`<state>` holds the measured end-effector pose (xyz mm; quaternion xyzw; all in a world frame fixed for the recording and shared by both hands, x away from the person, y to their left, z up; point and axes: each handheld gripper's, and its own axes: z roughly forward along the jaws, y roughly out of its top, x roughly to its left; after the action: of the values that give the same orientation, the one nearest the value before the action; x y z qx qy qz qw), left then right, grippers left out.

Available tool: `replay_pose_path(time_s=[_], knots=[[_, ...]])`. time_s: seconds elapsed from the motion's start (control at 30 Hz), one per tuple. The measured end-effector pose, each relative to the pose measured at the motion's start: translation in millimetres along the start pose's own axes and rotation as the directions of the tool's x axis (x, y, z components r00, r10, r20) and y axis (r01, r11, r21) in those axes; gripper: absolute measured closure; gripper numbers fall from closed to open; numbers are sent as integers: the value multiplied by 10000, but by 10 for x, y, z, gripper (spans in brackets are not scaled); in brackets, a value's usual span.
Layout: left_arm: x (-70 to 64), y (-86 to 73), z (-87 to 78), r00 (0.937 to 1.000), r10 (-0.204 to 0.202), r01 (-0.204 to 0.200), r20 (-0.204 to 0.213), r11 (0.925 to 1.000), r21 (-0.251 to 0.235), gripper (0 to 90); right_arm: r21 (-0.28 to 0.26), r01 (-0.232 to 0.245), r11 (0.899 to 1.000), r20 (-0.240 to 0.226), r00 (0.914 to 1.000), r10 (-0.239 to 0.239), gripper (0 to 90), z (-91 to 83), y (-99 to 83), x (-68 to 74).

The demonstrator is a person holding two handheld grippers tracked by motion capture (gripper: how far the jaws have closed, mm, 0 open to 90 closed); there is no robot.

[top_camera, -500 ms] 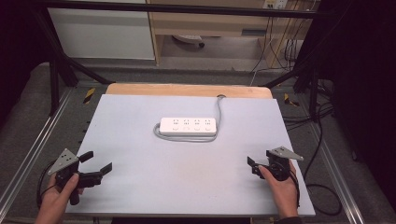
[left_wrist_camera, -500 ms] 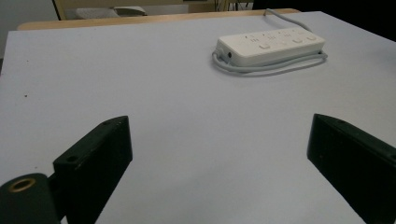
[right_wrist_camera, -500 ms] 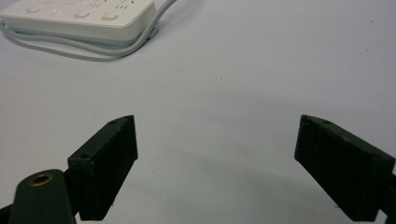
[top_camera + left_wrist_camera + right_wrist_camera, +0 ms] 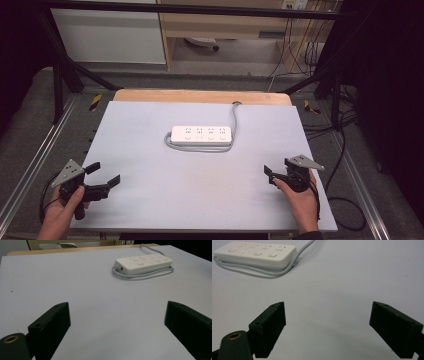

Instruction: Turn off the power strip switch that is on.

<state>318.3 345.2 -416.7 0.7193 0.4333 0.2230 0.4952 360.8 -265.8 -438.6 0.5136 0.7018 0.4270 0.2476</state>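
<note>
A white power strip [image 4: 201, 136] lies flat just above the centre of the high view, on the pale grey table [image 4: 150, 200]. Its long axis runs left to right across the frame, sockets facing up. Its grey cord [image 4: 234, 116] leaves the right end, climbs toward the top edge of the table, and a loop of it curls along the strip's lower side.

The left gripper [image 4: 105, 174] sits in the lower left of the frame, jaws spread wide and holding nothing — the left gripper view shows bare table between them. The right gripper [image 4: 270, 175], lower right, is likewise spread and empty. Both are well apart from the strip.
</note>
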Motion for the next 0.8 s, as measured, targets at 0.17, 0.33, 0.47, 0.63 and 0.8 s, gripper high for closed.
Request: replay_pose_path(time_s=[0.17,0.33,0.47,0.63,0.8], knots=[[-1,-1,4,10000,26,-26,18,10000,24,66,85,-146,9999,-44,9999,147,130,-14,16,-7],[-1,-3,5,10000,-4,4,18,10000,44,66,24,-187,9998,-89,9998,188,103,-6,24,-16],[1,-4,6,10000,-3,3,14,10000,81,65,-177,-309,9994,55,9995,310,69,-13,35,-15],[1,-7,12,10000,16,-16,39,9999,107,65,-297,-592,9978,2,9982,592,72,-27,45,-37],[1,-8,16,10000,21,-21,34,9999,109,65,-518,-570,9970,-30,9984,569,92,-33,81,-5]])
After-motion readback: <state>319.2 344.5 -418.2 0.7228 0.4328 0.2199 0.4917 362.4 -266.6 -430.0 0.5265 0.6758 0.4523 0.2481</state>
